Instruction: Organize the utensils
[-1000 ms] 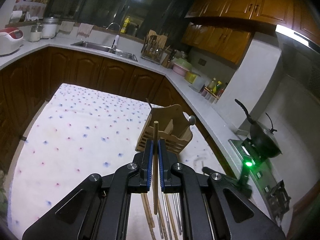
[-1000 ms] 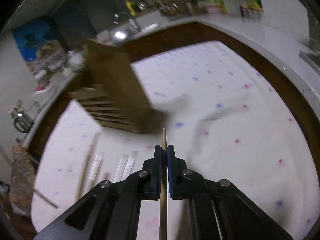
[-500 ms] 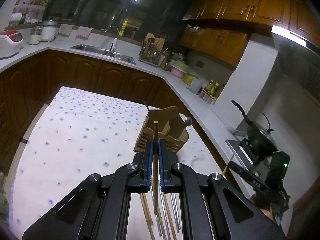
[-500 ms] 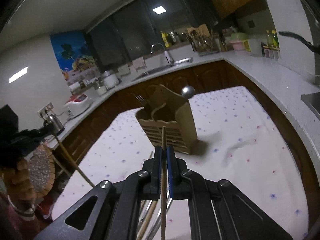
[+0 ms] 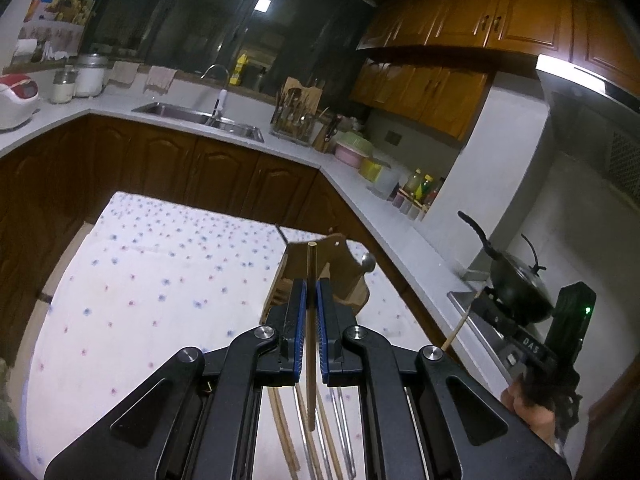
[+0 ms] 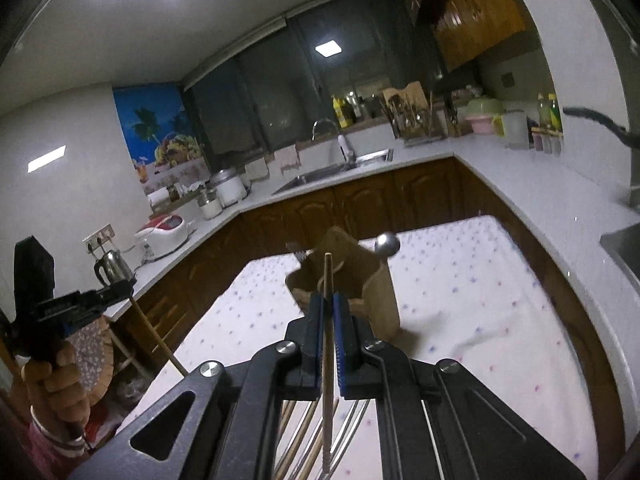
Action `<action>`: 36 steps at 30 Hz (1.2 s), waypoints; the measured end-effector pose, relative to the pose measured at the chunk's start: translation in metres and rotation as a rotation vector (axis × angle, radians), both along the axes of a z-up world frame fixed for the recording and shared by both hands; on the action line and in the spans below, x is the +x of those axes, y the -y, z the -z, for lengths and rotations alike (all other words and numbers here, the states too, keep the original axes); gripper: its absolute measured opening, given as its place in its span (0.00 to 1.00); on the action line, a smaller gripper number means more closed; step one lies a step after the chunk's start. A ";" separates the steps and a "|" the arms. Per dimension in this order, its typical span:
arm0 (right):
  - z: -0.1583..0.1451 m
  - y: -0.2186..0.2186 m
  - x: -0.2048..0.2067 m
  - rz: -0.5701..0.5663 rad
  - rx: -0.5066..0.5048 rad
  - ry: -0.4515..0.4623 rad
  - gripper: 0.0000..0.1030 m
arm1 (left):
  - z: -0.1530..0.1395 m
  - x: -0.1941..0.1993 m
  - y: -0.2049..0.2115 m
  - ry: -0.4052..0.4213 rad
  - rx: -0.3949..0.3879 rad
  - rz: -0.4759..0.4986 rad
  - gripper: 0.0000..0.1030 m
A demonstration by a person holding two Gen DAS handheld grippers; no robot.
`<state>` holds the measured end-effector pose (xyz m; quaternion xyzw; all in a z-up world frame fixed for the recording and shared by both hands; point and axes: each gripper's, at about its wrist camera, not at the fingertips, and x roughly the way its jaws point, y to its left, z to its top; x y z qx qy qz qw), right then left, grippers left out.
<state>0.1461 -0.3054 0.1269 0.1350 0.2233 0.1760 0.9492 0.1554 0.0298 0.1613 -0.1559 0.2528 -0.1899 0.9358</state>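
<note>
My left gripper (image 5: 311, 292) is shut on a wooden chopstick (image 5: 311, 268) that points up and forward, above the table. My right gripper (image 6: 328, 304) is shut on another wooden chopstick (image 6: 327, 276). A wooden utensil holder (image 5: 340, 276) stands on the dotted tablecloth ahead of both grippers; it also shows in the right wrist view (image 6: 360, 276). A metal spoon handle (image 6: 387, 243) and a fork (image 6: 295, 249) stick out of it. Several loose chopsticks and metal utensils (image 5: 320, 440) lie on the cloth below the grippers.
White counters run around the table, with a sink (image 5: 200, 118), a rice cooker (image 5: 16, 98), a utensil rack (image 5: 298, 120) and a wok (image 5: 516, 280) on the stove. Each view shows the other hand-held gripper off to the side (image 6: 60, 308).
Both grippers have risen and tilted up with their chopsticks. The right one swung from looking down at the cloth to facing the holder.
</note>
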 end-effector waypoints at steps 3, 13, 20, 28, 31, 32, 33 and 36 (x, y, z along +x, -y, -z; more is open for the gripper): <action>-0.009 0.003 0.012 0.032 0.013 0.030 0.05 | -0.010 0.011 0.004 0.030 0.003 -0.002 0.04; -0.048 0.000 0.070 0.133 0.062 0.177 0.05 | -0.053 0.086 0.018 0.168 -0.018 -0.076 0.04; -0.043 -0.012 0.115 0.194 0.006 0.234 0.05 | -0.039 0.148 0.032 0.190 -0.027 -0.141 0.04; -0.002 -0.023 0.148 0.234 -0.025 0.233 0.05 | 0.018 0.185 0.053 0.149 -0.006 -0.160 0.04; 0.015 -0.027 0.151 0.232 -0.047 0.214 0.05 | 0.038 0.189 0.057 0.115 0.000 -0.152 0.04; 0.021 -0.028 0.152 0.232 -0.054 0.205 0.05 | 0.045 0.189 0.059 0.105 0.007 -0.147 0.04; 0.026 -0.029 0.153 0.231 -0.057 0.195 0.05 | 0.048 0.191 0.060 0.099 0.013 -0.145 0.04; 0.039 -0.028 0.154 0.228 -0.060 0.163 0.05 | 0.060 0.194 0.066 0.076 0.036 -0.131 0.04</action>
